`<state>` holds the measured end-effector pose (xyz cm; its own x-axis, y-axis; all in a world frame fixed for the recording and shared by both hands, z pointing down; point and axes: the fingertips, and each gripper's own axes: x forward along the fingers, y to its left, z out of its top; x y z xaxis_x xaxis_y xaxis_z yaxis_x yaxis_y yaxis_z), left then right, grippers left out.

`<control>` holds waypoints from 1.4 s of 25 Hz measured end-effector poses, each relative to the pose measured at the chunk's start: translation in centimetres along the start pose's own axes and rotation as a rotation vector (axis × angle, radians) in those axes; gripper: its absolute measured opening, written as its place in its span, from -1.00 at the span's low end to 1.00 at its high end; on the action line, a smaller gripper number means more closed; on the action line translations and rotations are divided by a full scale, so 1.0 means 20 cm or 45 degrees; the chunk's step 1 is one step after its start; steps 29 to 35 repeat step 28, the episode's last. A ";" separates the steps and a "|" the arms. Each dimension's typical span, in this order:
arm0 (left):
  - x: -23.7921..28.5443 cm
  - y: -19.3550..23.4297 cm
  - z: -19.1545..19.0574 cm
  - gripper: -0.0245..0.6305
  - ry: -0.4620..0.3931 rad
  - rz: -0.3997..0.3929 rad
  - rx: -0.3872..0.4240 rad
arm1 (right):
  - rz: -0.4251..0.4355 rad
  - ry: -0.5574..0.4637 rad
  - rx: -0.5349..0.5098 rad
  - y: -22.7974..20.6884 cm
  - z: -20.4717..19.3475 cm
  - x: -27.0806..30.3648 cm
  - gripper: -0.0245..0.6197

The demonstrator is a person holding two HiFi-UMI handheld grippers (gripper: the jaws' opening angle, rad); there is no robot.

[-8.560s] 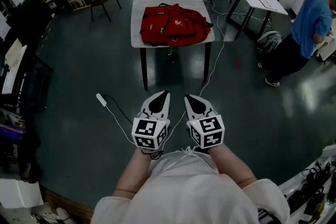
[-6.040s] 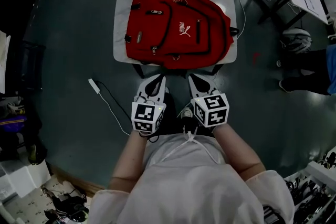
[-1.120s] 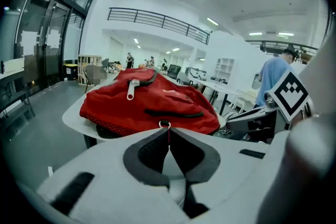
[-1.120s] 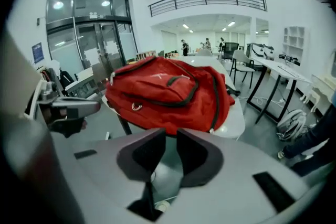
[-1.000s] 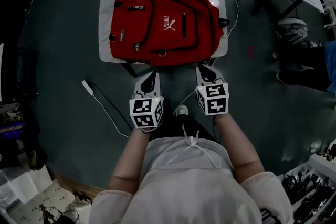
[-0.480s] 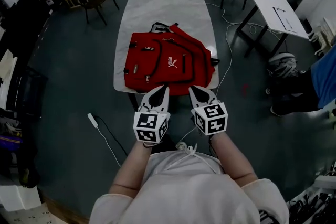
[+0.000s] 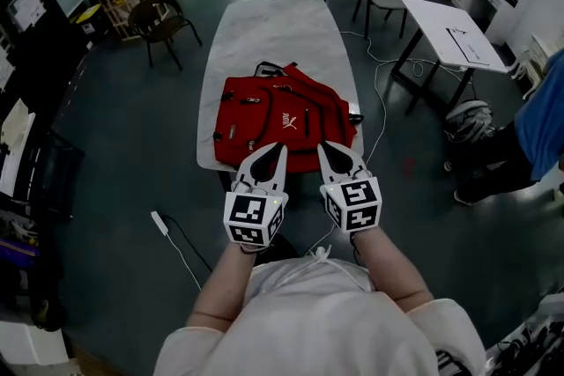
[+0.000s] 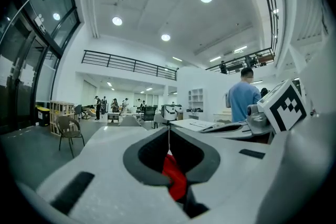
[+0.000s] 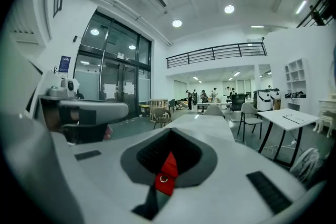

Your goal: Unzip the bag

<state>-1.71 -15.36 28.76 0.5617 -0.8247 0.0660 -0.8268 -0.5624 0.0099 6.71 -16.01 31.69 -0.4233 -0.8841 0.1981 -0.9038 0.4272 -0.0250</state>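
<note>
A red backpack with black zips lies flat at the near end of a white table. Both grippers hover side by side just over the bag's near edge. My left gripper is shut, its tips meeting in a thin line, and it holds nothing. The right gripper is shut too and also holds nothing. Red fabric of the backpack shows through the hollow behind the left jaws. The same hollow in the right gripper view shows backpack fabric with a small metal ring.
A white desk stands right of the table, with a person in blue beyond it. Chairs stand at the far left and at the table's far end. A cable with a white adapter lies on the floor at the left.
The head view has tilted up and shows more of the room. The right gripper has come in from the bag's right corner toward the middle, level with the left.
</note>
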 end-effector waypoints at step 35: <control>-0.01 -0.06 0.00 -0.86 -0.030 0.002 -0.032 | 0.011 -0.009 -0.030 0.04 -0.02 -0.06 -0.84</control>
